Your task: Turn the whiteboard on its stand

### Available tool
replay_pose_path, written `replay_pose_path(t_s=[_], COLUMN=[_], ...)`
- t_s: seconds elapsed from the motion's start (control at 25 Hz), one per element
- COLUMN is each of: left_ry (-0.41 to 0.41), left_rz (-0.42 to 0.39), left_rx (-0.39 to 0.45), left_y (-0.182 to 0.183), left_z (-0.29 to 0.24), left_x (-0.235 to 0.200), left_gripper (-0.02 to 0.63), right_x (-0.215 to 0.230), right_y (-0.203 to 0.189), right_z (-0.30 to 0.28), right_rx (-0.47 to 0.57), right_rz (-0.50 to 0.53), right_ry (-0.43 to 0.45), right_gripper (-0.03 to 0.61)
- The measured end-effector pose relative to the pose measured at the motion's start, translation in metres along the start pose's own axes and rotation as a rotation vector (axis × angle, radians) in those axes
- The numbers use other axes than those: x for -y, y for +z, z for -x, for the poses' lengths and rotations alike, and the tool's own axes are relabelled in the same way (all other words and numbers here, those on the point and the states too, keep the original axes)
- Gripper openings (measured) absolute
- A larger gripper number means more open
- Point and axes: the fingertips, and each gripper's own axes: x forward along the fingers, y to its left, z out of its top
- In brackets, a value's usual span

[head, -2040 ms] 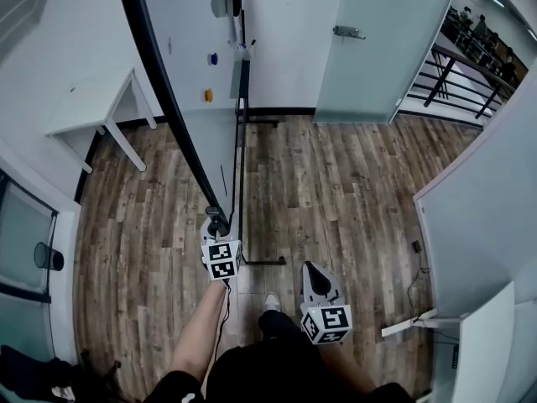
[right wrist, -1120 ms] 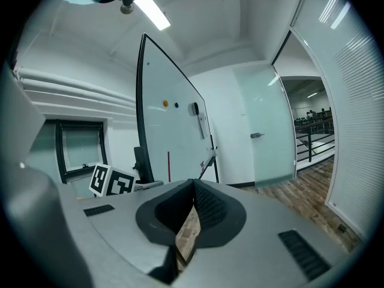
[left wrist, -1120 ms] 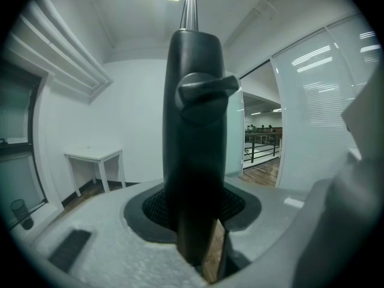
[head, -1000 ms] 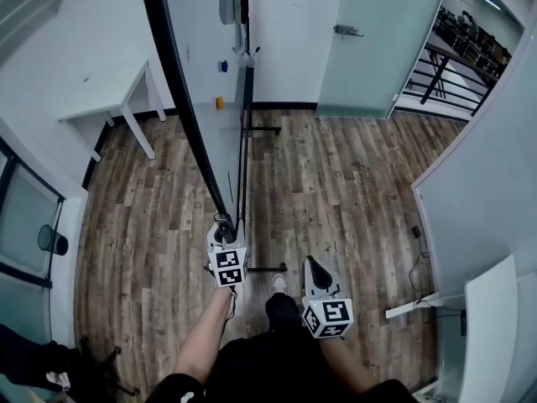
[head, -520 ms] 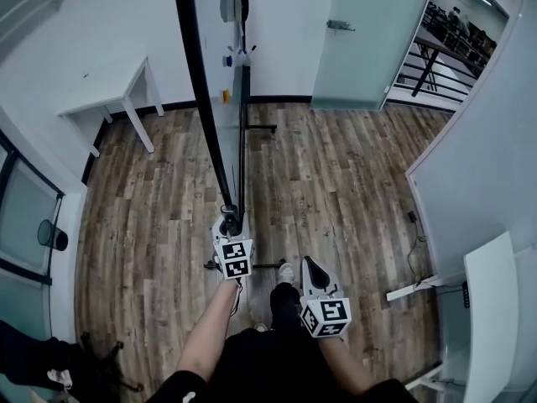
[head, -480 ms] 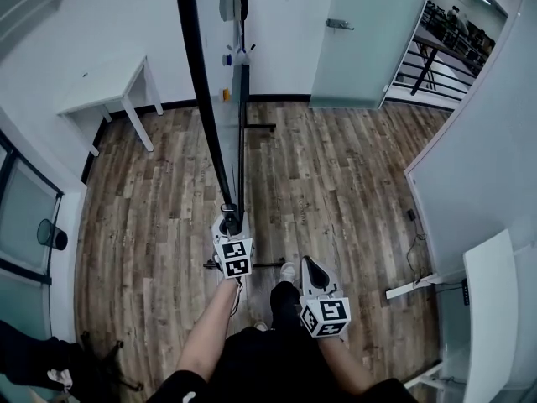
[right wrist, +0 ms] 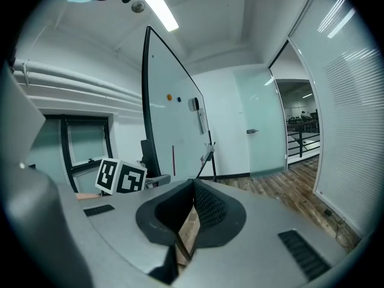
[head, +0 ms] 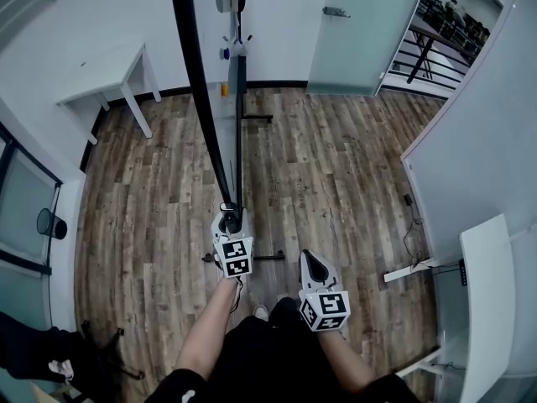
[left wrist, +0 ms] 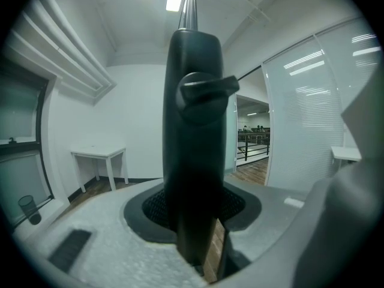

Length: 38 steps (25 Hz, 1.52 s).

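**Left gripper clamped on the whiteboard's frame, right gripper closed and empty**

Your left gripper (head: 228,217) has its jaws pressed on the near black edge of the whiteboard (head: 196,91). The board is a pale, glossy panel in a rounded black frame, with small blue and orange dots on its face. It is upright on its stand (head: 239,124) over the wood floor (head: 336,191). In the head view it appears almost edge-on, its long top edge running from your left gripper toward the far wall. Your right gripper (head: 310,264), jaws together, is well apart from it.
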Motion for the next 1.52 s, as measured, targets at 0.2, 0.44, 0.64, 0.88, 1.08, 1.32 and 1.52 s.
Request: replay_pose_path(t_s=[0.2, 0.44, 0.64, 0.88, 1.08, 1.32, 1.52], left_ry=[0.003, 0.004, 0.013, 0.018, 0.036, 0.040, 0.035], left_rz=[0.001, -0.003, -0.003, -0.008, -0.002, -0.001, 0.001], left_rx=[-0.012, -0.012, -0.010, -0.016, -0.006, 0.004, 0.013], left_y=[-0.009, -0.014, -0.016, -0.025, -0.031, -0.044, -0.049], left_z=[0.025, 0.052, 0.075, 0.106, 0.139, 0.184, 0.221], left_x=[0.005, 0.005, 0.009, 0.017, 0.024, 0.037, 0.051], left_gripper=[0.172, 0.172, 0.172, 0.172, 0.172, 0.172, 0.172], right_x=[-0.013, -0.026, -0.027, -0.024, -0.024, -0.033, -0.045], right_y=[-0.011, -0.021, -0.022, -0.033, -0.041, -0.057, -0.071], right_z=[0.021, 0.044, 0.067, 0.100, 0.133, 0.173, 0.208], right_rx=[-0.024, -0.041, -0.035, -0.031, -0.032, -0.038, -0.034], right_rz=[-0.005, -0.003, -0.006, -0.013, -0.016, -0.016, -0.016], right_ry=[0.020, 0.040, 0.049, 0.057, 0.061, 0.067, 0.083], right_gripper=[0.011, 0.009, 0.011, 0.011, 0.010, 0.010, 0.010])
